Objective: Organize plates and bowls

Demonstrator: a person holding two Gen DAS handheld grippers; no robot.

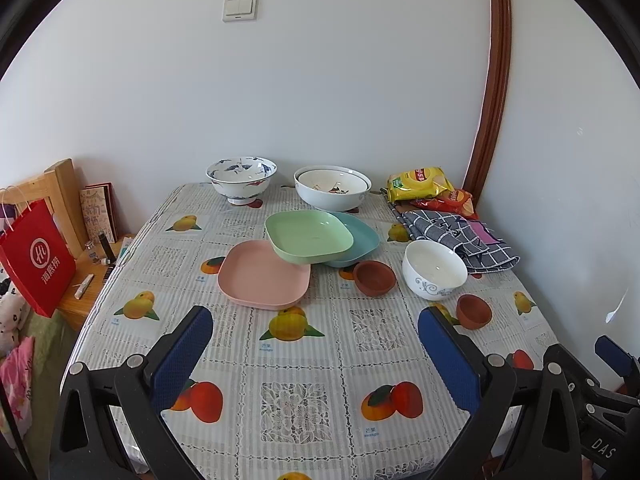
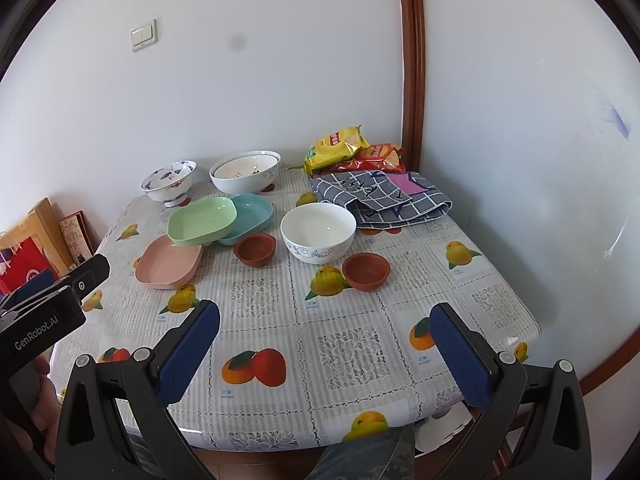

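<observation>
Both grippers hover over the near edge of the table [image 1: 312,432], jaws spread wide, nothing held: left gripper [image 1: 316,356], right gripper [image 2: 326,350]. Beyond the left gripper, well apart: pink plate [image 1: 264,274] flat; green plate [image 1: 308,236] tilted, overlapping pink plate and teal plate [image 1: 360,240]. Two small brown bowls [image 2: 255,249] [image 2: 366,271] flank the white bowl [image 2: 318,232], ahead of the right gripper. Against the wall: blue-patterned bowl [image 1: 241,178] and nested large white bowls [image 1: 332,188]. Right rear: checked cloth [image 2: 384,198], snack bags [image 2: 352,152].

green plate [image 1: 309,237]: tilted atop pink plate [image 1: 264,275], teal plate [image 1: 358,240] | white bowl [image 1: 434,274], two brown bowls [image 1: 374,277]: upright, beyond both hand-held grippers
</observation>
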